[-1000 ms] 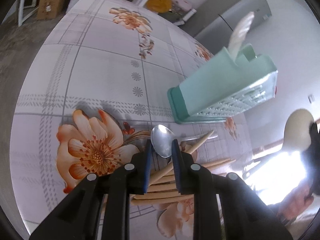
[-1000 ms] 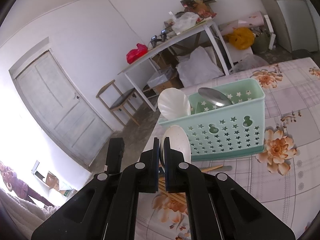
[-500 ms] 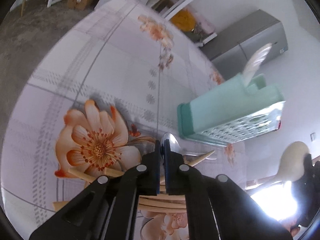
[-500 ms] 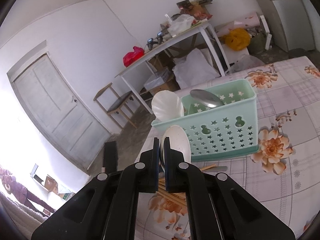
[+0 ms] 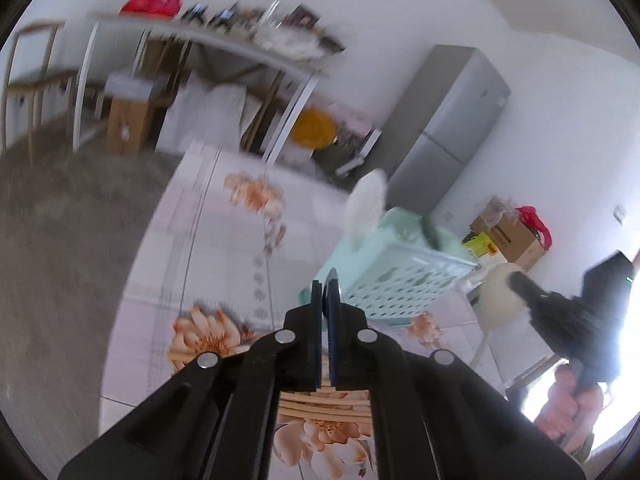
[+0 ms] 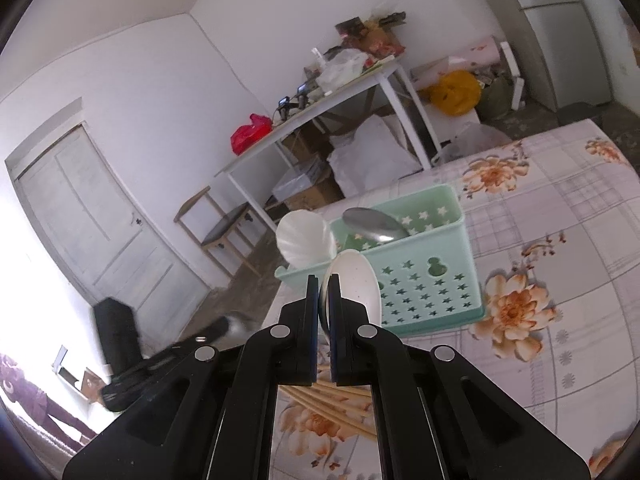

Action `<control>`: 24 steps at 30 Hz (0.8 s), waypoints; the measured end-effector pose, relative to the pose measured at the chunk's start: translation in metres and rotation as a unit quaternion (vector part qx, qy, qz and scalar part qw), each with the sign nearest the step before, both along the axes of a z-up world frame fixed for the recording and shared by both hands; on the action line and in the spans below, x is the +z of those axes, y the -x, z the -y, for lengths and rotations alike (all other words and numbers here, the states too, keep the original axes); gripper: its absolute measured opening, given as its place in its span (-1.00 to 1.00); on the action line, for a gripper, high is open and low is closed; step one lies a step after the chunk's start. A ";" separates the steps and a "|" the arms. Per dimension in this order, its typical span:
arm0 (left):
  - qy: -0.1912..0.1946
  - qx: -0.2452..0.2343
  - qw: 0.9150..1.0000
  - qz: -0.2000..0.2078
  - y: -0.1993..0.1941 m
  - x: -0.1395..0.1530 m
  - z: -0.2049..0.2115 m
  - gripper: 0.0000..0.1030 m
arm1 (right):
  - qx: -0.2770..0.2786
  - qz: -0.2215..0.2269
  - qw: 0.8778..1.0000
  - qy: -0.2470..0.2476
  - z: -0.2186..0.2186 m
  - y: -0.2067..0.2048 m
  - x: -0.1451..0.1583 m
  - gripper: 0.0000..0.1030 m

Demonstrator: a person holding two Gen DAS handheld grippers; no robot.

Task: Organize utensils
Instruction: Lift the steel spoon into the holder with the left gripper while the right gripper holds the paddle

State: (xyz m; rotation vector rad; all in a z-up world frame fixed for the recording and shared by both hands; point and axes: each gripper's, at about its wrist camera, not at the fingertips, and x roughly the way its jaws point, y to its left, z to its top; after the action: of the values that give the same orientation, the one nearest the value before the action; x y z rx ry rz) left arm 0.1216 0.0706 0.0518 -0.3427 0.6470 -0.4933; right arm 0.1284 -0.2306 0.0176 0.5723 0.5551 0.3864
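left gripper (image 5: 327, 294): fingers pressed together on the thin edge of a metal spoon (image 5: 333, 280), which pokes up just past the tips; the rest of it is hidden by the fingers.
right gripper (image 6: 325, 300): fingers clamped on a white spoon (image 6: 358, 280), its bowl standing up and leaning right of the tips.
chopsticks (image 6: 320, 398): a loose wooden bundle lying flat on the worktop (image 6: 560, 280) directly under both grippers, long axis running roughly across the view (none of them gripped).
caddy (image 6: 416, 284): mint green, star-punched, upright on the worktop just beyond the right fingertips and a little right of them; from the left wrist view it lies ahead and to the right, side wall facing that gripper.
caddy contents: a white scalloped ladle (image 6: 306, 238) in the left end, a steel spoon bowl (image 6: 374, 226) in the middle.
deciding relation: the caddy's open top faces up, while each held spoon is bowl-up, so my guess is each must travel forward over the rim and go down handle first.
nearer hand: the right gripper looks closer to the rim; the left view is motion-blurred, so its gap is harder to judge.
writing: none legible; cartons (image 5: 508, 236) by the far wall carry print too blurred to read.
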 end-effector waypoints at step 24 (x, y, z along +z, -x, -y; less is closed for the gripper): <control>-0.041 0.014 0.970 0.240 0.005 0.142 0.010 -0.97 | -0.027 0.005 1.000 -0.001 0.014 0.007 -0.002 -0.94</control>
State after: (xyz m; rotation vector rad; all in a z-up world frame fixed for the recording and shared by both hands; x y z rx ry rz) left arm 0.1162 0.0602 0.1937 -0.1439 0.1913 -0.4987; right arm 0.1216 -0.2451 0.0160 0.5860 0.5276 0.3385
